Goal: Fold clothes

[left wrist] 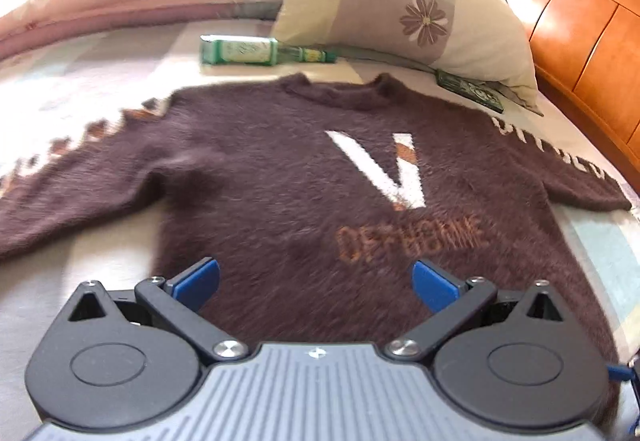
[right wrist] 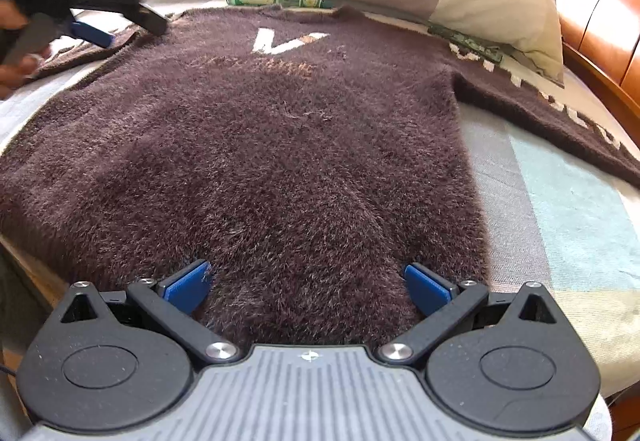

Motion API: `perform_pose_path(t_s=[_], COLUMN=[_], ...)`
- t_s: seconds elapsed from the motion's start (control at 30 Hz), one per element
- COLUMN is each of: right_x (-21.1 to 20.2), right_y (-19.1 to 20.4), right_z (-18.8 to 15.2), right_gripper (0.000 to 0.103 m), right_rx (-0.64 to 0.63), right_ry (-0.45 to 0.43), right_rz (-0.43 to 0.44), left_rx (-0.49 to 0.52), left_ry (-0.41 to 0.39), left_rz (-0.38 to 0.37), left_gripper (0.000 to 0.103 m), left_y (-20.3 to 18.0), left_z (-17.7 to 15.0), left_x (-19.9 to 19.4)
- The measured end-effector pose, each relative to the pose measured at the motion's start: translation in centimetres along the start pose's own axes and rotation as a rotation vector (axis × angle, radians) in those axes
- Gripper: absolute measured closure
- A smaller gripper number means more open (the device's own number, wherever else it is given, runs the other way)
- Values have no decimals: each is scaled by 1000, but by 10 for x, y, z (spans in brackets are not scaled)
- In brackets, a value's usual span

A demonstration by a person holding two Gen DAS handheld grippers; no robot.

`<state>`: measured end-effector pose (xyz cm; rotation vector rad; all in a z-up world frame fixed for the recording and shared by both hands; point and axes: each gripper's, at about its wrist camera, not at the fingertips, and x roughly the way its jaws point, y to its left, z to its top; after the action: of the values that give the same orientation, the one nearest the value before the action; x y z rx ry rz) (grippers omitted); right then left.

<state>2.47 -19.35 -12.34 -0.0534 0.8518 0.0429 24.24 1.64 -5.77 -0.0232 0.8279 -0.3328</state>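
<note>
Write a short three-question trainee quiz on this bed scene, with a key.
1. True or false: the sweater lies spread flat on the bed.
2. What lies beside the pillow, past the collar? A) green bottle B) shoe C) cup
3. Fill in: the right gripper is ___ over the hem.

Key: 1 true; 2 A; 3 open.
</note>
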Motion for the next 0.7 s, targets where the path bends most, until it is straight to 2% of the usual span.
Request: perform_pose_path(t_s=[0.13, 0.2, 0.33, 0.4, 0.5, 0.6, 0.7], right_x=[2, 1, -1, 2, 15, 45, 92], right_y=[0, -3, -32, -50, -84, -121, -156], right_z=[9, 14, 41, 64, 110, 157, 185], right_gripper=[0, 0, 0, 0, 0, 0, 0], right_rx=[15, 43, 165, 199, 201, 174, 163], right_ry=[49, 62, 1, -44, -108, -165, -133], right_rz=[-9, -16, -58, -71, -100, -155, -189], left_rx=[-11, 59, 187, 209, 223, 232, 245], left_ry=[71, 35, -51, -27, -67, -48, -63], left_rz=[-16, 8, -79, -108, -151, -144, -140], left_gripper=[1, 1, 1, 1, 1, 1, 1], left_y=[-1, -11, -19, -16, -8, -10, -12], left_z=[-1, -1, 6, 5, -6, -1, -4], left_x=[45, 49, 52, 65, 71, 71, 73])
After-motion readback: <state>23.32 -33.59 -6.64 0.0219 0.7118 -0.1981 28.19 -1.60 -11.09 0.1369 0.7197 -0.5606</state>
